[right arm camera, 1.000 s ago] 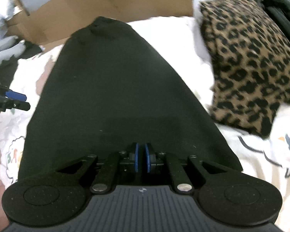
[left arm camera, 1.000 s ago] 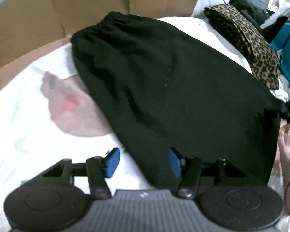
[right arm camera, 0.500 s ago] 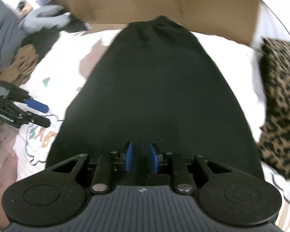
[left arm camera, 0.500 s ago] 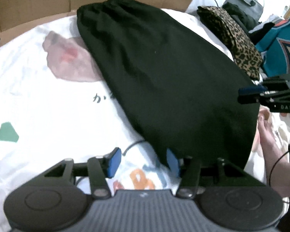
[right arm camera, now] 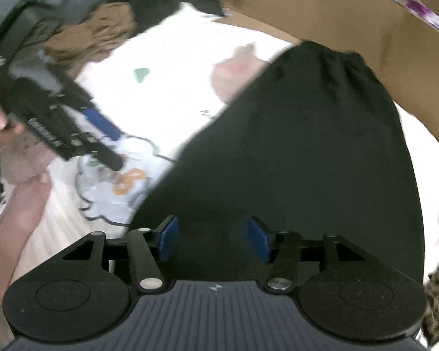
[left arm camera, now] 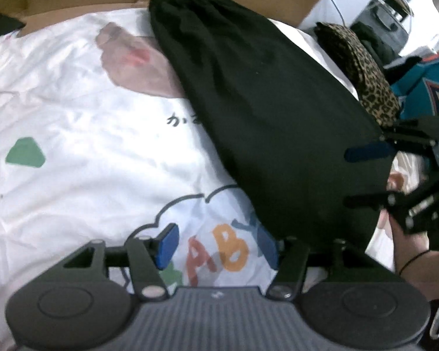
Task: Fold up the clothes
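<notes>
A black garment [left arm camera: 266,111] lies flat on the white printed bedsheet [left arm camera: 73,122], its gathered waistband at the far end. It also fills the right wrist view [right arm camera: 307,152]. My left gripper [left arm camera: 218,247] is open and empty over the sheet, just left of the garment's near corner. My right gripper [right arm camera: 213,237] is open and empty above the garment's near hem. It also shows in the left wrist view [left arm camera: 357,175] at the garment's right edge, and the left gripper shows in the right wrist view [right arm camera: 108,143] over the sheet.
A leopard-print folded garment [left arm camera: 363,64] lies to the right of the black one. Cardboard [right arm camera: 351,29] stands behind the bed. A pile of brown and grey clothes [right arm camera: 96,38] lies at the far left. A teal item [left arm camera: 424,93] sits at the right.
My right gripper has opened and let go of the black garment's hem, and it has swung left. My left gripper has drawn back off the garment, staying open.
</notes>
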Demonstrator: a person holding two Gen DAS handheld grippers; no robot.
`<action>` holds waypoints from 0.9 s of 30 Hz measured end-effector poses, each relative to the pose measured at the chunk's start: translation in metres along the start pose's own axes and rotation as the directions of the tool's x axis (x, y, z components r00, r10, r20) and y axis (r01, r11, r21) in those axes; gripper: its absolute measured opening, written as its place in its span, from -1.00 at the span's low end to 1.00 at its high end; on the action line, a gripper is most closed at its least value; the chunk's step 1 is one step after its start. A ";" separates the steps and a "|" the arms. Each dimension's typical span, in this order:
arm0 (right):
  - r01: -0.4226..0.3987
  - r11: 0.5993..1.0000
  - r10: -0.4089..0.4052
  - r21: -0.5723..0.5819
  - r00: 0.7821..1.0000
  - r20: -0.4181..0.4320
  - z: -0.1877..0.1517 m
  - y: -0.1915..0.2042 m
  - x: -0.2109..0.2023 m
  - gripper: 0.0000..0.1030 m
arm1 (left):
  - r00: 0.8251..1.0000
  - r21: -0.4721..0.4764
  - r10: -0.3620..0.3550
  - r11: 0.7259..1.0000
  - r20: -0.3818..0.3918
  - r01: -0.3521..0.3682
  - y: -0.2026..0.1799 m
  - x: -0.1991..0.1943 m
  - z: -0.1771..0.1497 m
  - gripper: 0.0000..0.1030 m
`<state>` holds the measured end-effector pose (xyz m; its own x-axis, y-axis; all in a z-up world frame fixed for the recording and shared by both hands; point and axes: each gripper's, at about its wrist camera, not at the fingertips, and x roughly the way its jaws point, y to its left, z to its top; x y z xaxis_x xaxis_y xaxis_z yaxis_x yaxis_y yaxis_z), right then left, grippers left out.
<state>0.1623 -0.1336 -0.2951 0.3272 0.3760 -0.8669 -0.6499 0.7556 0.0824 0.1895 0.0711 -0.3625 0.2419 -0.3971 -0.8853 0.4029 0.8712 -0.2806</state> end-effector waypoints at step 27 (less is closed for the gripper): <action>0.017 0.959 -0.048 -0.284 0.993 -0.104 0.000 0.075 0.062 -0.54 | 0.999 0.010 -0.024 1.000 0.025 0.024 -0.002 -0.001 -0.017 0.51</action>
<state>0.1333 -0.0537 -0.3427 0.2850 0.2817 -0.9162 -0.8123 0.5784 -0.0749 0.1732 0.0746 -0.3676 0.2541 -0.4250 -0.8688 0.4177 0.8584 -0.2977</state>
